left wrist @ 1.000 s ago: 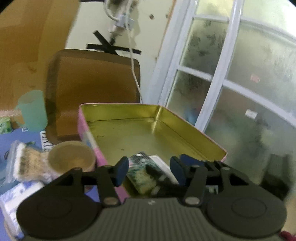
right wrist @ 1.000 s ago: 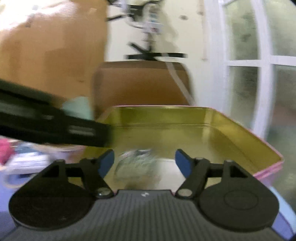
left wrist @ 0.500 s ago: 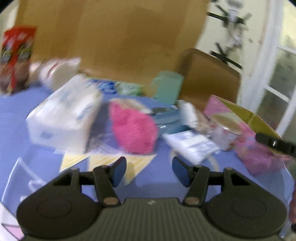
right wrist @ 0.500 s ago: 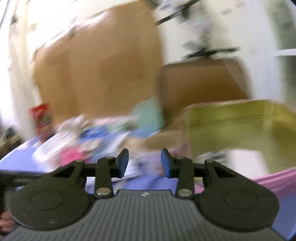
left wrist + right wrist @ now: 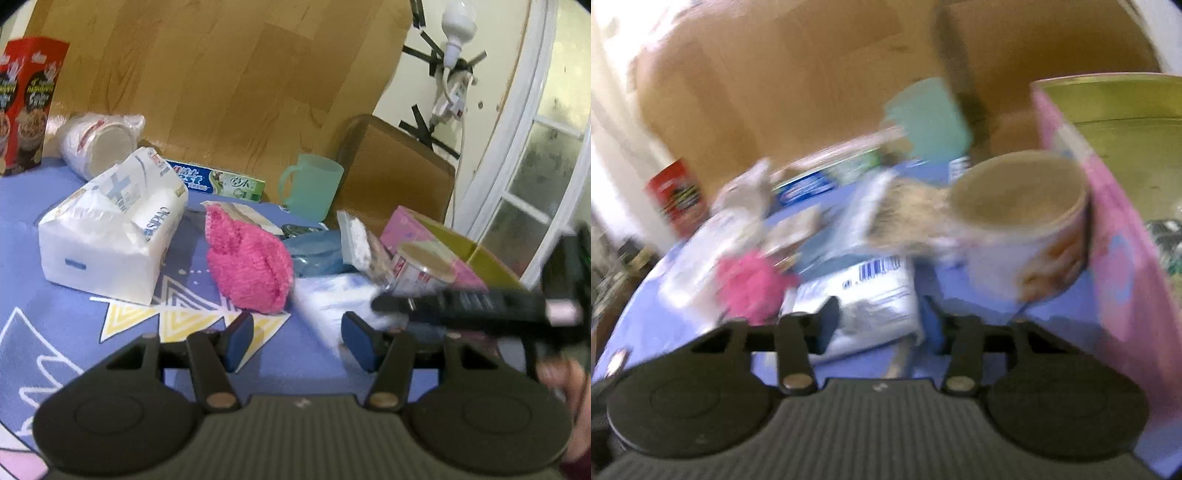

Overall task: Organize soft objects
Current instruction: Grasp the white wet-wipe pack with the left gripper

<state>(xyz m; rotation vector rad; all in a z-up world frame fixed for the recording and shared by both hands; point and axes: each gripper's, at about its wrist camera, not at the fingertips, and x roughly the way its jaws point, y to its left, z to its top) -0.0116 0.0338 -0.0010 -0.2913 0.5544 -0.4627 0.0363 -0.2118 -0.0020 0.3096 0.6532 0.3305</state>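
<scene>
A pink fluffy cloth [image 5: 247, 266] lies on the blue mat, just ahead of my open, empty left gripper [image 5: 297, 341]. A white tissue pack [image 5: 110, 236] lies to its left. The right gripper shows as a blurred black bar [image 5: 472, 304] at the right of the left wrist view. In the blurred right wrist view my right gripper [image 5: 879, 325] is open, its jaws either side of a white plastic pack [image 5: 871, 299] on the mat. The pink cloth [image 5: 753, 288] lies to its left. The pink tin with gold inside [image 5: 1115, 155] stands at the right.
A paper cup [image 5: 1027, 221] stands against the tin's wall. A green mug [image 5: 310, 188], toothpaste box [image 5: 218, 181], blue pouch [image 5: 314, 251], clear snack bag [image 5: 358, 240], stacked cups [image 5: 96, 140] and red box [image 5: 26, 103] crowd the mat. A brown chair back [image 5: 399, 173] stands behind.
Both grippers have swung left, away from the tin, to the items on the mat. The right gripper narrowed, then opened again around the white pack.
</scene>
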